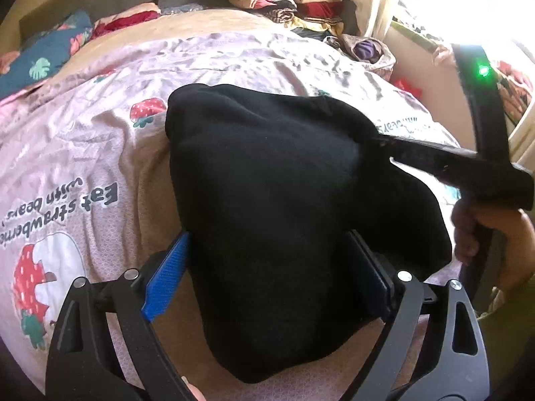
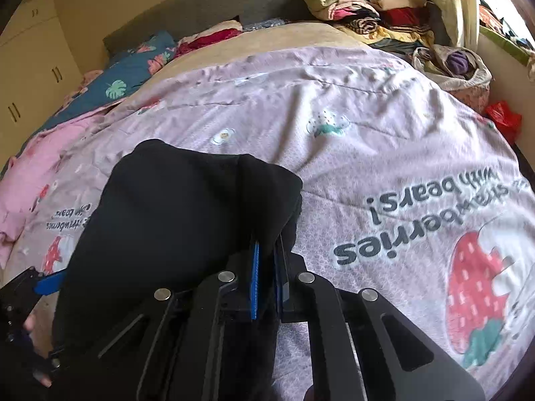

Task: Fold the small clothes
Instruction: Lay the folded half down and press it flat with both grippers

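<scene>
A black cloth (image 1: 284, 217) lies in a soft heap on the bed, on top of a pink blanket (image 1: 83, 153) with strawberry pictures and words on it.

The left tongs (image 1: 267, 277) are spread wide, with the black cloth lying between the two blue pads (image 1: 167, 277). One pad is on each side of the cloth. I cannot tell if the pads touch it.

The right tongs (image 2: 267, 280) are almost closed, with only a thin gap between the pads. They pinch a bit of the black cloth (image 2: 187, 220) at its right edge. From the left side, the right tongs (image 1: 384, 142) can be seen reaching in to the cloth's far right corner, and a hand (image 1: 485, 240) holds their handle.

At the head of the bed there is a blue pillow with leaves (image 2: 123, 77). In the far corner sits a big pile of folded clothes (image 2: 367, 3). A red bag (image 2: 505, 118) lies by the wall on the right.
</scene>
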Demonstrator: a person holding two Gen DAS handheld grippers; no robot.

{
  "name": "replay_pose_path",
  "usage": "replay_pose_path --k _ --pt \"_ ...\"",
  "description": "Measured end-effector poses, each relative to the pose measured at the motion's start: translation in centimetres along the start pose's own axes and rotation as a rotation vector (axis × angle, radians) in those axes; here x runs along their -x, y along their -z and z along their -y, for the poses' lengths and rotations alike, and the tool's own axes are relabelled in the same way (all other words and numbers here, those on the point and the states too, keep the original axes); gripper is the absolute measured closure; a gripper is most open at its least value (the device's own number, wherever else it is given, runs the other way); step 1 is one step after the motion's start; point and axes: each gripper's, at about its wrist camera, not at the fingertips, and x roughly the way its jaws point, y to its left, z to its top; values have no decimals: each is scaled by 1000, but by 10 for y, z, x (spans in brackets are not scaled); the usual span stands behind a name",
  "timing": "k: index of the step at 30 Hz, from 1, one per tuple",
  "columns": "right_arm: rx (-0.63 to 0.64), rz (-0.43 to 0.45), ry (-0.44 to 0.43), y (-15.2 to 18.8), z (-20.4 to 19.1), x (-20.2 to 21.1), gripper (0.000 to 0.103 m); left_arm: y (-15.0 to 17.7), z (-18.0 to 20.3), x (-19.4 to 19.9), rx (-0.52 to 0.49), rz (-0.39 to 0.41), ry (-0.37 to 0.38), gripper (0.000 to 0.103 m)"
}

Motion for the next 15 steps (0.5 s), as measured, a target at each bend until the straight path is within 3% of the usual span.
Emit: replay_pose_path --k 2,7,11,15 --pt "-5 12 20 3 -2 2 93 1 -3 -3 11 -8 3 17" --pt "-124 71 -22 16 8 42 61 6 -9 -4 45 -8 25 17" --pt "-235 112 -117 36 19 77 54 9 -13 -2 72 -2 41 17" --pt "-293 97 -224 54 16 93 53 13 -14 2 80 9 42 17"
